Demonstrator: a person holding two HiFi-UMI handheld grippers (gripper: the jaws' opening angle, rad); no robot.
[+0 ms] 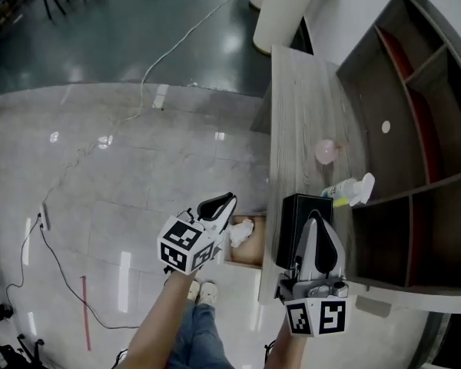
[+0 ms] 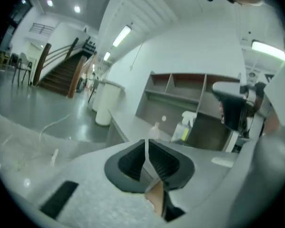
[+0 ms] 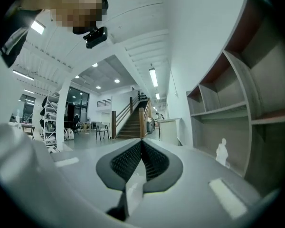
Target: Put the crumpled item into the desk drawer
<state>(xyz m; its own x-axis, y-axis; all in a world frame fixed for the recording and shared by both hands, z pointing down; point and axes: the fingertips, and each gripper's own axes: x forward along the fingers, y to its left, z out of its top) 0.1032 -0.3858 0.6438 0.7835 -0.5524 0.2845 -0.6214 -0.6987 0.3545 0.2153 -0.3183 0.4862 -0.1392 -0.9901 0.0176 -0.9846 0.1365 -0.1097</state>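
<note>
A white crumpled item [image 1: 240, 231] lies inside the open desk drawer [image 1: 250, 255], which juts out from the left side of the wooden desk [image 1: 296, 114]. My left gripper [image 1: 229, 200] hovers just left of and above the item, apart from it. In the left gripper view its black jaws [image 2: 146, 144] stand together with only a thin slit, nothing between them. My right gripper [image 1: 315, 215] sits over a black box [image 1: 290, 221] on the desk; its jaws [image 3: 141, 142] meet at the tips and hold nothing.
A pink object [image 1: 325, 151] and a lying spray bottle [image 1: 352, 191] rest on the desk. A grey shelf unit [image 1: 415, 152] stands to the right. A white cylinder [image 1: 284, 10] stands at the desk's far end. Cables [image 1: 169, 52] run over the glossy floor.
</note>
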